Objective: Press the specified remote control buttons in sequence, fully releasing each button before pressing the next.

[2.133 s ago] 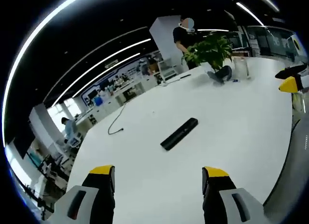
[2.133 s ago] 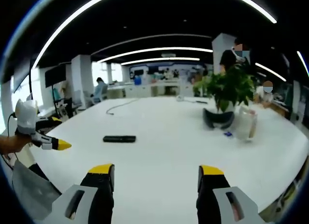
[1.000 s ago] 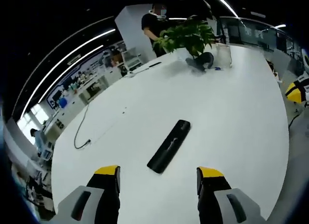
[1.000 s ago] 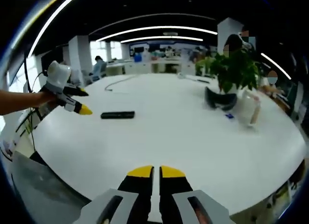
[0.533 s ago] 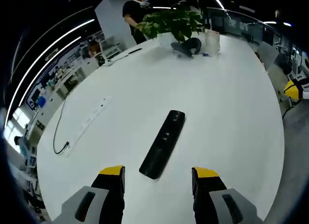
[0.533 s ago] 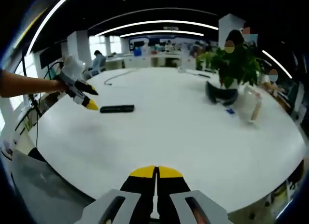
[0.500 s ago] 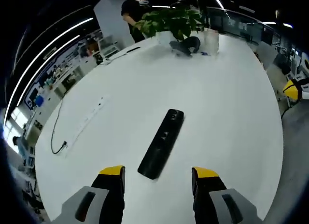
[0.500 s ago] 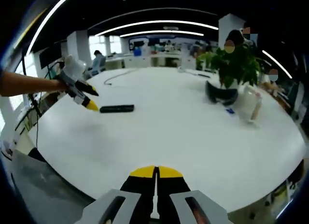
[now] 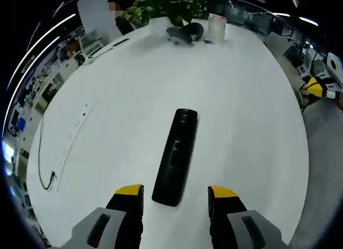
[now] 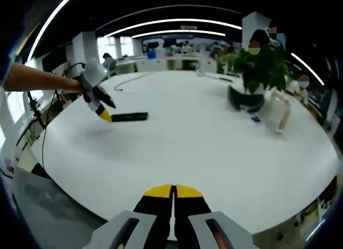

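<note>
The remote control [image 9: 176, 156] lies flat on the white table [image 9: 246, 115], its near end between the spread jaws of the left gripper [image 9: 176, 193], which holds nothing. The right gripper [image 10: 172, 192] hangs over the table edge, jaws closed together and empty, well apart from the remote control [image 10: 129, 117].

A large white table [image 10: 214, 147] was lit by ceiling light strips [image 10: 161, 21]; a potted plant [image 10: 260, 72] was set at its far right.
</note>
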`<state>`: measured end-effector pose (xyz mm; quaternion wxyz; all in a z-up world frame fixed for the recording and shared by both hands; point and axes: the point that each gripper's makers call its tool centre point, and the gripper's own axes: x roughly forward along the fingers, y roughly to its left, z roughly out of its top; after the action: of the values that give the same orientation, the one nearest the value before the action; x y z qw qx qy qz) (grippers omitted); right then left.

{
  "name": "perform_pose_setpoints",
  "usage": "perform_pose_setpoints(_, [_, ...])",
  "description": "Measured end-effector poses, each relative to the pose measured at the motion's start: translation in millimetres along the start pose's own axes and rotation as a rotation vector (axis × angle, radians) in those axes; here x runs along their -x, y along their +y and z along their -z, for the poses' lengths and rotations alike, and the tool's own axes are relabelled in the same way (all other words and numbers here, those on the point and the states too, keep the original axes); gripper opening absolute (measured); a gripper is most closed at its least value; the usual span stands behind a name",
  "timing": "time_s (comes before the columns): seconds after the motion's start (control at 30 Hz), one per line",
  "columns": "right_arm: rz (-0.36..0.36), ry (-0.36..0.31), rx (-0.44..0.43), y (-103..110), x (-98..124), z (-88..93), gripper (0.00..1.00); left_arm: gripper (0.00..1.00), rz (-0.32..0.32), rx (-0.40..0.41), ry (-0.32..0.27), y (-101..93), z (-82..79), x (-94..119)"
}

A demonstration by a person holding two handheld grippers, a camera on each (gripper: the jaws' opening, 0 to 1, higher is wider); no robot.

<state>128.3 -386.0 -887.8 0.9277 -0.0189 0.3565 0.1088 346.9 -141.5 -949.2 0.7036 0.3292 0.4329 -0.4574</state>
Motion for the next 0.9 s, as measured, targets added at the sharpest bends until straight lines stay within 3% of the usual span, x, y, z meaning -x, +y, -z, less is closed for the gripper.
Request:
perform_pose_setpoints(0.13, [-0.004,0.009,0.005,2,-1,1.3,0.0,0.44,0.06,-0.039,0.052,-6.1,2.2,-6])
perform_pose_setpoints(0.37, [-0.005,0.022,0.006,2,-1,3.8,0.0,0.44,0.044,-0.115,0.133,-0.5,12.0,-15])
perform_pose_setpoints(0.63, [0.0,0.028,0.013,2,-1,5.6,0.0,0.44,0.067,-0.1,0.153,1.3,14.0,-20])
perform_pose_setpoints(0.73, [-0.001,0.031,0.014,2,-1,5.9,0.0,0.38,0.128,-0.102,0.158,-6.9,14.9,-21])
perform_pose_setpoints(0.9, [0.005,0.027,0.017,1,0,5.1,0.0,0.38,0.107,-0.095,0.167,1.3,13.9,-21])
